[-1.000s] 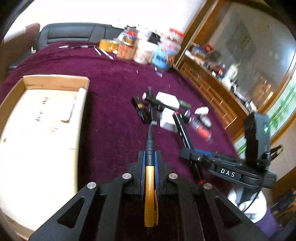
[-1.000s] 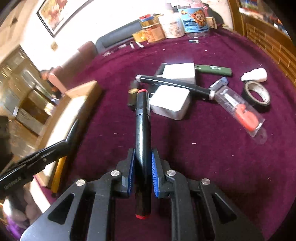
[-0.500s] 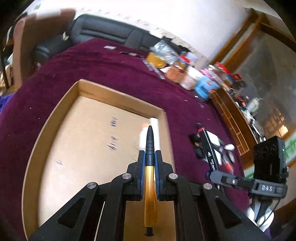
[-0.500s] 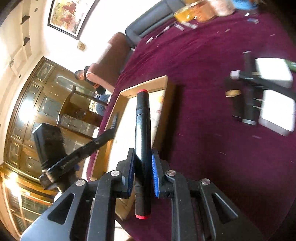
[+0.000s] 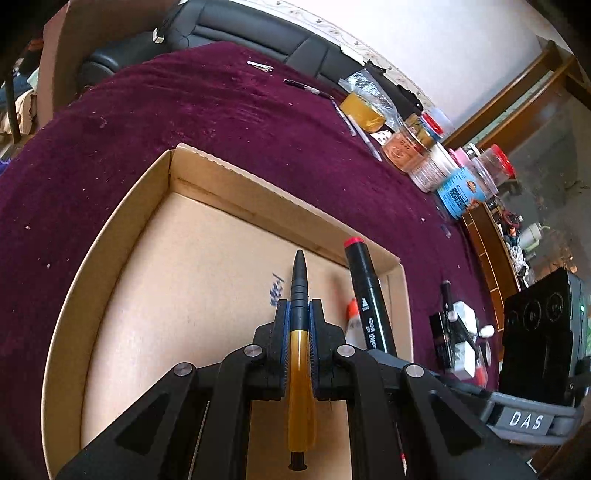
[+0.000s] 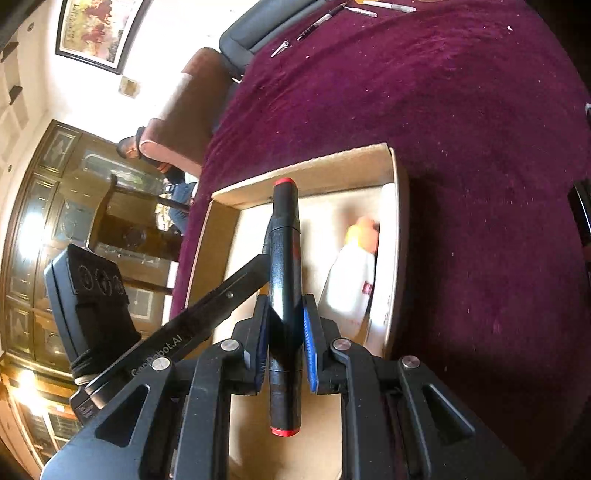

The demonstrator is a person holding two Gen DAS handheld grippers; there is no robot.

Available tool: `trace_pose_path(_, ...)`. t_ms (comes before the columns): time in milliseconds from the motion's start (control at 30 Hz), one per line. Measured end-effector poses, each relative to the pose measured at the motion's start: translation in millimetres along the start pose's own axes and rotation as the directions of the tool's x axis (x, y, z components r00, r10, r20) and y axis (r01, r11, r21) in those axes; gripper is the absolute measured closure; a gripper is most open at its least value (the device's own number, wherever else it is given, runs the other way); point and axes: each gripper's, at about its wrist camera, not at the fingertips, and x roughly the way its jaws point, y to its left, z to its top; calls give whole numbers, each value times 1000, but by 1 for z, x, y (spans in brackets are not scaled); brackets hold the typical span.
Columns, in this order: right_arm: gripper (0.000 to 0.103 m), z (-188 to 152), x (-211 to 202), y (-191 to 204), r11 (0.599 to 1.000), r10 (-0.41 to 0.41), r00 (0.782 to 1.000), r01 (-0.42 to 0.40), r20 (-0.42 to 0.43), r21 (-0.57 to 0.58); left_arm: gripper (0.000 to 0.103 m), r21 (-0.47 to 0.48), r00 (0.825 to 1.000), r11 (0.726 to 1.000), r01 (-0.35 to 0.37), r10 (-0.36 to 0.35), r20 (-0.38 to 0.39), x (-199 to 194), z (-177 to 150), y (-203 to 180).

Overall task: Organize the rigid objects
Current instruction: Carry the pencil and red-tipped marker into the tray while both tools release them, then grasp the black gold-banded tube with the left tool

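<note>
My left gripper [image 5: 299, 314] is shut on a yellow pen with a black tip [image 5: 300, 354] and holds it above the floor of an open cardboard box [image 5: 236, 192]. My right gripper [image 6: 284, 314] is shut on a black marker with red ends [image 6: 283, 266], also above the box [image 6: 310, 170]. The marker [image 5: 365, 295] shows in the left wrist view, just right of the pen. A white bottle with an orange cap [image 6: 351, 280] lies in the box by its right wall. The left gripper's arm [image 6: 207, 310] crosses the right wrist view.
The box sits on a dark red tablecloth [image 5: 221, 110]. Jars and tubs [image 5: 424, 155] stand at the far edge. A pile of chargers, pens and small items [image 5: 458, 332] lies right of the box. Loose pens [image 6: 321, 18] lie far off.
Both grippers have swung from the pile of items over to the cardboard box and now hold the pen and the marker side by side above it, still gripped.
</note>
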Motion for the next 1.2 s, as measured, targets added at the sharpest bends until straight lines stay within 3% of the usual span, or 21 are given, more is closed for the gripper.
trace_pose_path(133, 87, 4, 2, 1, 1000, -23, 1000, 23, 13, -1, 95, -30, 1000, 1000, -11, 11, 23, 3, 5, 6)
trace_pose_path(367, 86, -2, -19, 5, 997, -52, 998, 54, 35, -60, 73, -69, 998, 997, -18, 23, 60, -18, -4, 12)
trace_pose_path(533, 86, -8, -72, 12, 978, -101, 981, 128, 163, -166, 55, -61, 996, 998, -20, 26, 91, -45, -16, 1)
trace_pose_path(600, 85, -16, -105, 16, 957, -142, 951, 203, 274, -207, 47, -36, 994, 999, -10, 14, 109, -58, -24, -13)
trace_pose_path(633, 75, -24, -126, 16, 938, -170, 919, 262, 356, -228, 44, -21, 993, 1000, -5, 7, 118, -64, -27, -20)
trace_pose_path(667, 43, -32, -146, 15, 916, -198, 879, 323, 434, -237, 42, 2, 992, 1000, 0, 0, 127, -69, -31, -29)
trace_pose_path(700, 24, -38, -161, 11, 900, -220, 842, 370, 493, -231, 41, 33, 991, 999, 2, -7, 133, -73, -35, -40)
trace_pose_path(733, 0, -47, -183, -1, 881, -252, 780, 430, 573, -197, 36, 61, 991, 998, 3, -11, 135, -75, -39, -51)
trace_pose_path(767, 0, -51, -198, -13, 873, -279, 738, 461, 615, -157, 34, 91, 991, 996, 5, -17, 132, -75, -43, -62)
trace_pose_path(800, 0, -51, -211, -28, 871, -309, 716, 478, 627, -117, 33, 119, 992, 993, 15, -30, 123, -74, -46, -75)
trace_pose_path(900, 0, -45, -237, -88, 893, -387, 722, 448, 573, 37, 33, 198, 996, 979, 53, -66, 63, -59, -61, -113)
trace_pose_path(1033, 0, -54, -261, -160, 878, -465, 671, 431, 577, 206, 33, 253, 998, 966, 60, -55, -27, -23, -78, -152)
trace_pose_path(1200, 0, -71, -273, -205, 890, -453, 674, 382, 584, 249, 33, 267, 993, 963, 35, -4, -114, 23, -95, -180)
